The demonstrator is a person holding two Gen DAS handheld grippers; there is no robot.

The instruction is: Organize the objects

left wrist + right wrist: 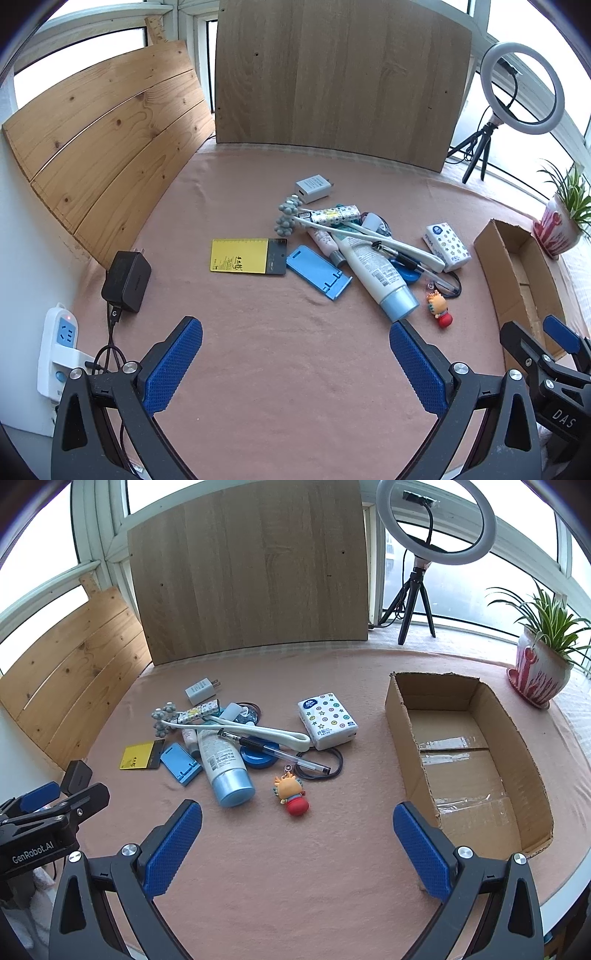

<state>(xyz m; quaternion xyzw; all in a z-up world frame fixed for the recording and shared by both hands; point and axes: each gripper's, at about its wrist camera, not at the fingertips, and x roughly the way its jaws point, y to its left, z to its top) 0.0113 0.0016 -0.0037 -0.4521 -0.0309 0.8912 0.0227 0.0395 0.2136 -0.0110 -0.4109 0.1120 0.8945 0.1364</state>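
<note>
Cardboard box (524, 775): open-topped, nothing inside, just ahead and right of the right gripper (297, 843); natural drop point.
Lotion tube (221, 764): largest of the pile, ahead-left of the right gripper, cap end nearest; best gripped across the body, not the slick cap.
Tissue pack (328, 720): farther ahead, touching the white massager handle (273, 733); worth lifting straight up.
Pen (280, 751): atop the pile; likely to roll.
Keychain figure (291, 794): nearest, lying apart, easiest first pick.
Right gripper: jaws spread wide, holding nothing.
Left gripper (295, 363): likewise agape, bare cloth between pads, pile ahead-right.
</note>
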